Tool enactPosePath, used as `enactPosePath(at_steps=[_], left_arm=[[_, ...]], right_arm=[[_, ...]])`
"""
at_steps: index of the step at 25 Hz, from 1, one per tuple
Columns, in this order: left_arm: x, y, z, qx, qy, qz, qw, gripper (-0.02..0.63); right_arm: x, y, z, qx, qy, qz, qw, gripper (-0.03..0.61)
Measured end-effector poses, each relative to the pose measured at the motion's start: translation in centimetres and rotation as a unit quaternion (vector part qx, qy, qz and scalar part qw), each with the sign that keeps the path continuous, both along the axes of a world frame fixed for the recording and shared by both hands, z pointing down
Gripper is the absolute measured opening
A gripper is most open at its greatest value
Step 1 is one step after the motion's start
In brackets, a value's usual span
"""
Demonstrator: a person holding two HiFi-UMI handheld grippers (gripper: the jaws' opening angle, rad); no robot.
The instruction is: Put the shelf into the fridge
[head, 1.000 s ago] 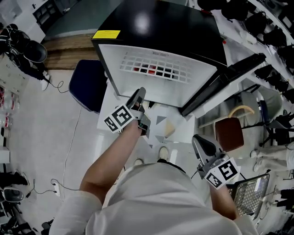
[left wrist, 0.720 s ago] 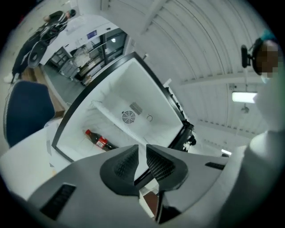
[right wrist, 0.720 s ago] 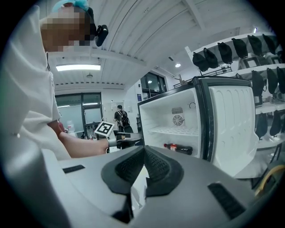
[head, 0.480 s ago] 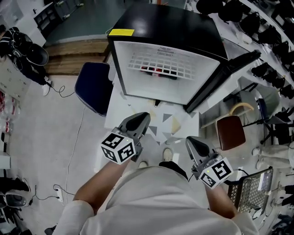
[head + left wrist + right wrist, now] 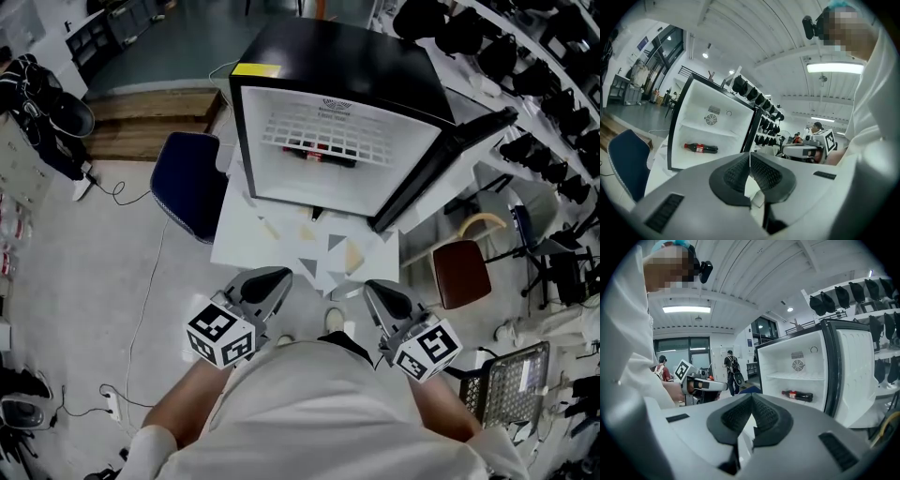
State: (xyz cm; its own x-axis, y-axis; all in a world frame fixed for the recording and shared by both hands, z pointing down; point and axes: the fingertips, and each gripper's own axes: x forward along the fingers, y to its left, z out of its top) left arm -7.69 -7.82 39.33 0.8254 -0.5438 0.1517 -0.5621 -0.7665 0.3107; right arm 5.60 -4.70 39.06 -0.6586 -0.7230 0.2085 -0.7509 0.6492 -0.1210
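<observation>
Directly ahead of the person, the black fridge [image 5: 337, 56] stands with its door [image 5: 441, 164] swung wide at its right edge. A blue chair [image 5: 192, 183] sits just beside the fridge's left wall. The white wire shelf [image 5: 323, 139] lies level inside the fridge, spanning it from wall to wall. Both grippers are held low near the person's body, well apart from the fridge. The left gripper [image 5: 272, 281] has its fingers pressed together on nothing, and the right gripper [image 5: 375, 289] likewise has its fingers together and empty. A cola bottle [image 5: 701, 148] lies on its side on the fridge's floor, under the shelf.
</observation>
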Motion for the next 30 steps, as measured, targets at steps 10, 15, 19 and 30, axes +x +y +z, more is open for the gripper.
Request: enactPosePath(at_steps=[10, 15, 19, 30], left_arm=[[-1.5, 1.7, -0.1, -0.004, 0.007, -0.003, 1.0, 0.021], [-1.6, 2.4, 0.1, -0.008, 0.004, 0.0, 1.0, 0.021], [-1.5, 2.9, 0.2, -0.01, 0.001, 0.003, 0.9999, 0.021], [-1.5, 3.5, 0.5, -0.011, -0.007, 0.013, 0.9998, 0.021]], right_arm=[[-1.4, 0.9, 0.1, 0.004, 0.003, -0.014, 1.0, 0.008], [-1.5, 1.4, 0.2, 0.002, 0.004, -0.013, 1.0, 0.008], [-1.6, 1.7, 0.1, 0.002, 0.005, -0.012, 1.0, 0.008], [-1.7, 2.3, 0.2, 0.003, 0.004, -0.006, 1.0, 0.008]])
